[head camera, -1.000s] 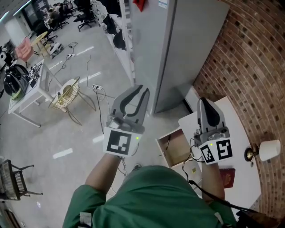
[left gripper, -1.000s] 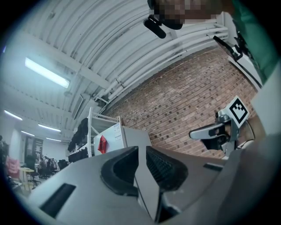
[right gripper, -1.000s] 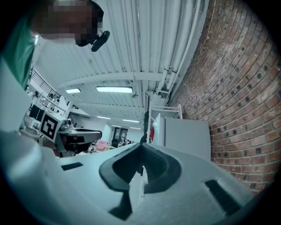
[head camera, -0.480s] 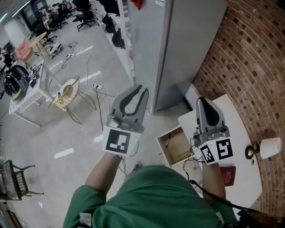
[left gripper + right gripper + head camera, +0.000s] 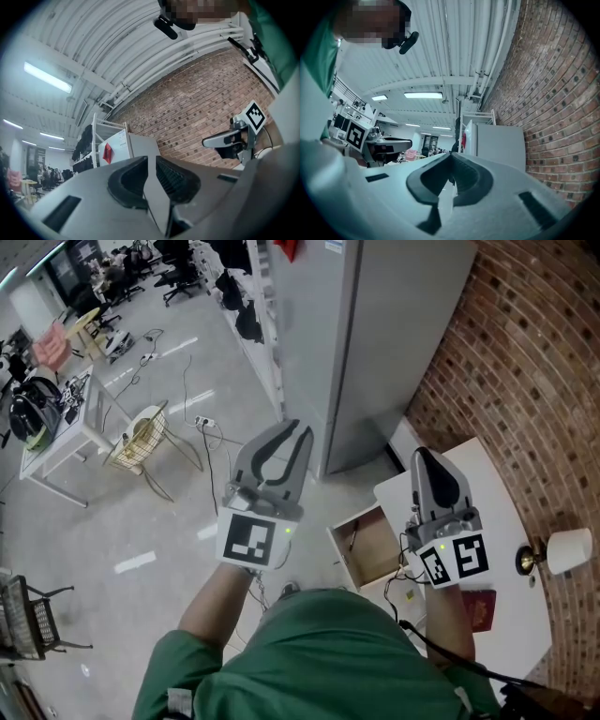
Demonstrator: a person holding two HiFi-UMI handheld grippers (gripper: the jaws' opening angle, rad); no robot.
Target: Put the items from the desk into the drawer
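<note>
Both grippers are held up in the air with nothing in them. My left gripper hangs over the floor, left of the drawer, its jaws a narrow gap apart. Over the desk's near corner, my right gripper has its tips touching. The wooden drawer stands pulled out from the white desk, below and between the two grippers. A dark red booklet lies on the desk beside my right forearm. A thin dark item lies in the drawer's left corner.
A small lamp with a white shade stands on the desk by the brick wall. A tall grey cabinet rises behind the desk. Cables and a wire chair are on the floor at left.
Almost nothing: both grippers stay raised, and the right one has drifted very slightly to the left.
</note>
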